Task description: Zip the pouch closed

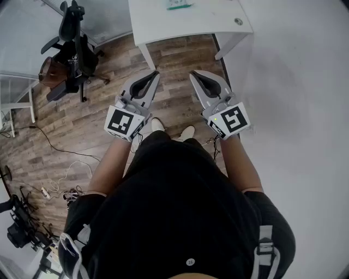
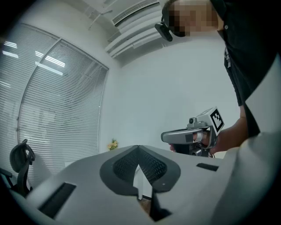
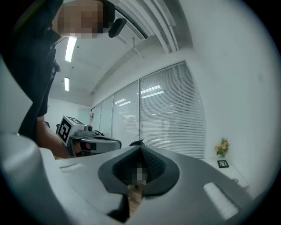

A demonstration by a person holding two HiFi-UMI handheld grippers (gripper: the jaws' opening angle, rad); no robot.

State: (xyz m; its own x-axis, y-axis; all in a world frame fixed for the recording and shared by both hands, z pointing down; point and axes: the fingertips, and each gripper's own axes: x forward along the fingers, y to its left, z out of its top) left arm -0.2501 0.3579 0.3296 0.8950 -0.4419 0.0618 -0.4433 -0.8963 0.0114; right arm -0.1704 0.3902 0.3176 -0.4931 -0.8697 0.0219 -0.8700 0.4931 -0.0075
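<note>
Wood floor (image 1: 82, 125) spreads below; the white bench (image 1: 185, 24) sits top centre, straight ahead of the left gripper (image 1: 154, 73) and right gripper (image 1: 193, 75), fingers clenched, empty, equally near. Its small green thing (image 1: 179, 4) may be the pouch.

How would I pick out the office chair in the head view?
Find the white table at the top edge, then go left across the wood floor. The chair stands there; it is black and tall-backed, while the desk beside it is white.
</note>
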